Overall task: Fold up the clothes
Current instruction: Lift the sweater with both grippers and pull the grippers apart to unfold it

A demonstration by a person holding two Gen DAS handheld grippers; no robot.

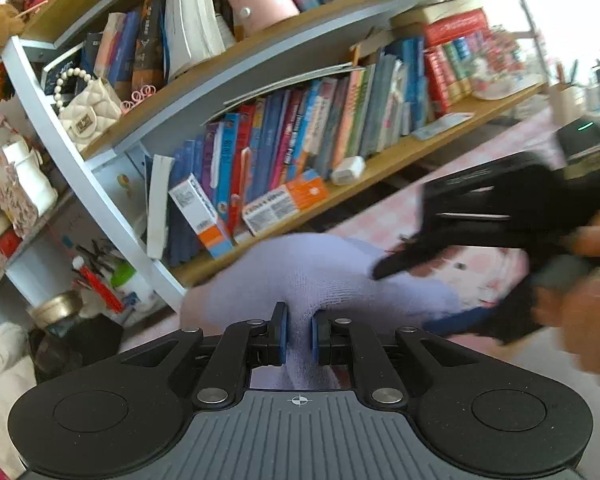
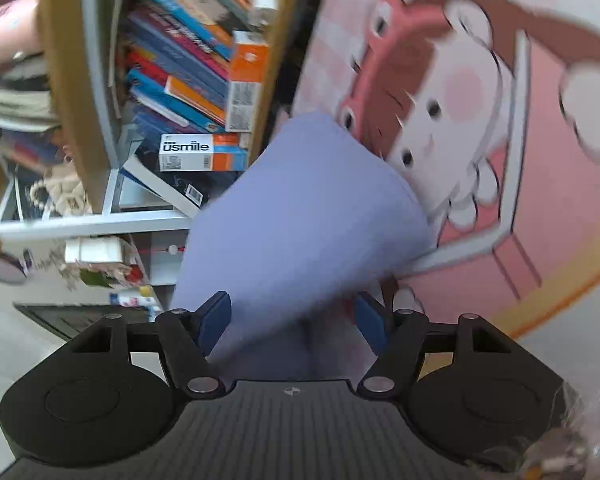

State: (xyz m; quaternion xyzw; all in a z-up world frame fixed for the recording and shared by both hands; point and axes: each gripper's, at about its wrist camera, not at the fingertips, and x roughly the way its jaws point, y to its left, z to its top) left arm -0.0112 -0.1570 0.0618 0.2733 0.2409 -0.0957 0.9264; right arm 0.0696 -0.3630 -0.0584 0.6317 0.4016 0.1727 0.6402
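The tall wooden bookshelf with pale grey frame (image 1: 204, 92) fills most of the left wrist view, which shows at least three of its boards packed with books, a cream quilted handbag with a pearl handle (image 1: 86, 110) and a plush toy; the right wrist view catches only a tilted part of the same shelf (image 2: 80, 92), with one white and orange box marked "usmile" (image 2: 202, 152).

The pink surface printed with a cartoon face (image 2: 480, 120) spreads wide in the right view and appears only as a strip in the left one (image 1: 396, 224). Whether it is a counter cannot be told. Its edge nearest the shelf leaves a narrow dark gap.

One lavender knitted garment (image 1: 320, 276) is in sight, lifted off the pink surface and stretched between the two tools.

The left gripper (image 1: 299, 336) has its blue-padded fingers (image 1: 282, 334) pressed nearly together, pinching a fold of the lavender cloth. The right gripper (image 2: 296, 320) has its fingers (image 2: 216, 316) spread partway, with the cloth (image 2: 300, 216) bunched between them; whether they press it cannot be told.

Only the left view shows the right tool from outside (image 1: 500, 216), blurred, with a person's hand (image 1: 580, 304) around it.
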